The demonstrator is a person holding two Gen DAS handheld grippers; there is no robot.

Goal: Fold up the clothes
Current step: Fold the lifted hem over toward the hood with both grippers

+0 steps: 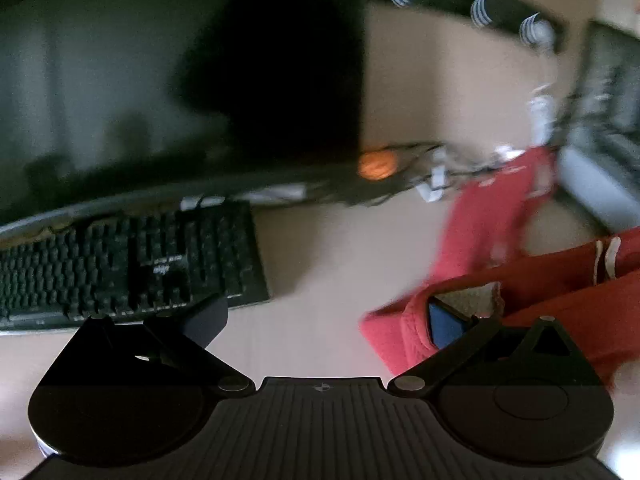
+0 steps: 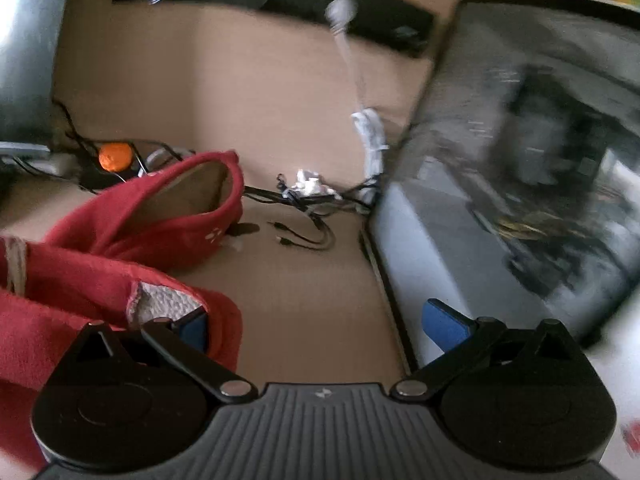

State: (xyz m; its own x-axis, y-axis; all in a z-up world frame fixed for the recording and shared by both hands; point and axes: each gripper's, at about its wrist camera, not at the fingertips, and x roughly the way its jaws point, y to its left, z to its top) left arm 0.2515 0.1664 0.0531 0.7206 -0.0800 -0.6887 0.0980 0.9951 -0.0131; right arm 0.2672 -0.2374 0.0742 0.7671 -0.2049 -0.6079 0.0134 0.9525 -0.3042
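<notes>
Red garment spans left–right betw. both tongs: left tongs and right tongs wide open, each w/ inner finger under a hem, nothing clamped.

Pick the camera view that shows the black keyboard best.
Left wrist view. The black keyboard lies there nearly whole on the pale desk, just ahead of the left tongs, with its key rows readable despite blur. The right wrist view shows nothing of it, only the red garment, cables and a monitor.
</notes>
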